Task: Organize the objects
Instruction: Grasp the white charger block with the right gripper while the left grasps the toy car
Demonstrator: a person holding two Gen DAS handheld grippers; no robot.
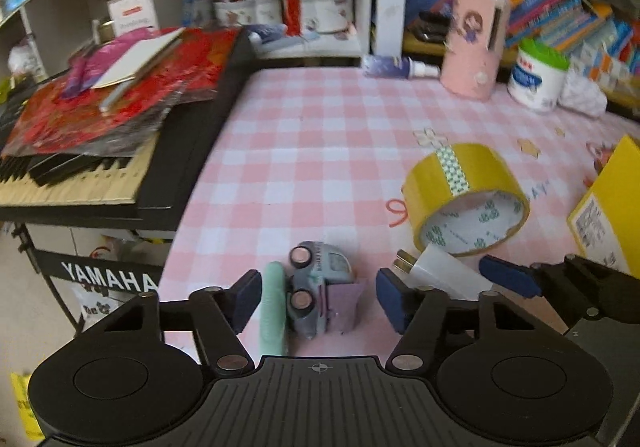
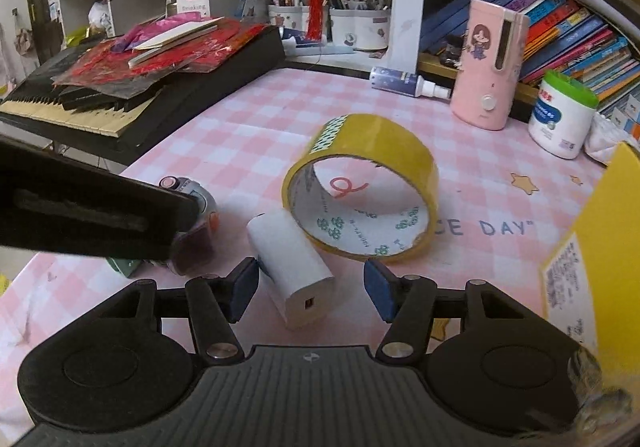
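L gripper (image 1: 318,301) straddles toy car (image 1: 320,289) & green bar (image 1: 273,311), pads not touching – R gripper (image 2: 310,291) released around white cylinder (image 2: 290,267)

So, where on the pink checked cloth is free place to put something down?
Free: the wide patch between the keyboard, the tape roll and the spray bottle. Crowded: the near edge, with the toy car, the white cylinder and the yellow box.

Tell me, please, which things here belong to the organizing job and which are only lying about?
Belong to the job:
- toy car, between the left claw pads
- white power bank, between the right claw pads
- yellow tape roll

Only lying about:
- keyboard
- pink humidifier
- spray bottle
- green-lidded tub
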